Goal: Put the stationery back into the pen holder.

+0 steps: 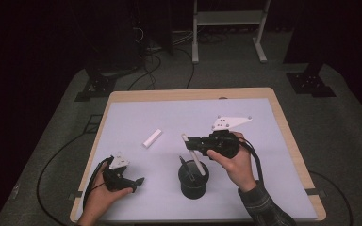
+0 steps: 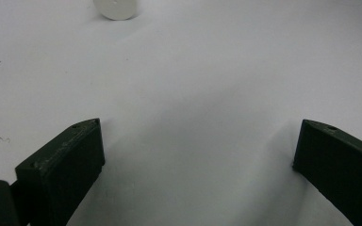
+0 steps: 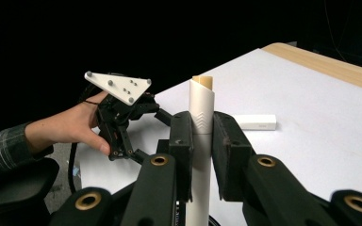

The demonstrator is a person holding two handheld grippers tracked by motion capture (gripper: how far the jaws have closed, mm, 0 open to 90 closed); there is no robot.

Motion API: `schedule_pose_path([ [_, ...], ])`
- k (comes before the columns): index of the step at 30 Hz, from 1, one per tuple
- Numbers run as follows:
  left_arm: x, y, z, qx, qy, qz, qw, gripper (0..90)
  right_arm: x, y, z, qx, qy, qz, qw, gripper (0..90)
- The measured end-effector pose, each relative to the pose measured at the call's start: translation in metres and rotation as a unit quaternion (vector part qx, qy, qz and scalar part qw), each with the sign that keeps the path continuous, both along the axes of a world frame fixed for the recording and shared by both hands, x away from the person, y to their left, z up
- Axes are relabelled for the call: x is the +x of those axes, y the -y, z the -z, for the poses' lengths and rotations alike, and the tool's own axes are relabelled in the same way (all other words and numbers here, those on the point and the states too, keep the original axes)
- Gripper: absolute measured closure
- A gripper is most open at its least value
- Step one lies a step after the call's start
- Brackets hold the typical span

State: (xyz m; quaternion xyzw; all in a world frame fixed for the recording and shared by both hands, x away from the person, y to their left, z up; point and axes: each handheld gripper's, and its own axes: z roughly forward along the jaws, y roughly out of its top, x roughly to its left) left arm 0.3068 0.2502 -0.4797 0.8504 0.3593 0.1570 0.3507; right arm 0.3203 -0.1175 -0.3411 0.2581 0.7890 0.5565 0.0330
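Your right tongs (image 3: 201, 141) clamp the white tube (image 3: 201, 110) upright over the black cup (image 1: 193, 179); your left tongs (image 2: 198, 150) gape wide, holding nothing, above the surface (image 1: 179, 115).

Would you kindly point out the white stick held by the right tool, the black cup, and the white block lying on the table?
white stick (image 3: 201, 110), right gripper view, on its shaft just above the jaws.
black cup (image 1: 193, 185), high view, on its side wall.
white block (image 1: 152, 138), high view, on its top face.

It is looking like a lab. Cables (image 1: 146, 70) are trailing over grey carpet (image 1: 349, 141) past stands (image 1: 229, 19) ringing one table (image 1: 193, 92).
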Motion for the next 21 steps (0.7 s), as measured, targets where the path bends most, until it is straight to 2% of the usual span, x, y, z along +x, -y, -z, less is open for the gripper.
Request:
schedule_pose_path([
  [21, 0.000, 0.000, 0.000, -0.001, -0.001, 0.000, 1.0000, 1.6, 0.002, -0.002, 0.017, -0.026, -0.009, 0.001, 0.9996, 78.2],
])
